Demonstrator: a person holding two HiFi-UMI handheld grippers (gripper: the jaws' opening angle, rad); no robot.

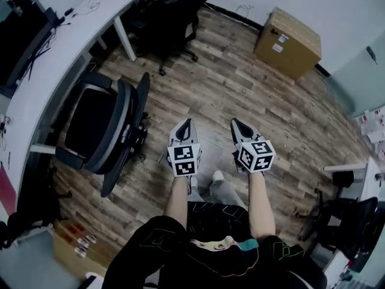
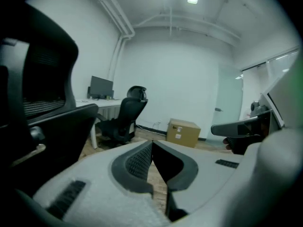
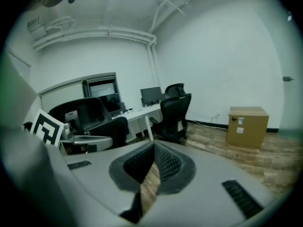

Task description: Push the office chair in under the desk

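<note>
White desk runs along the left edge. The office chair stands just beside it and, by appearance, is not yet fully under. Its backrest faces the person, with its long edge running up-down in the head view. The left gripper, jaws pressed together and empty, is nearer the backrest. The right gripper, likewise closed and empty, lies farther right.

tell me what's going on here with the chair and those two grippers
A person stands on the wooden floor holding the left gripper and the right gripper, both shut and empty. The office chair sits to their left beside the white desk, its backrest toward them, not yet pushed under. Neither gripper touches it. A second chair and a cardboard box stand farther off.
</note>
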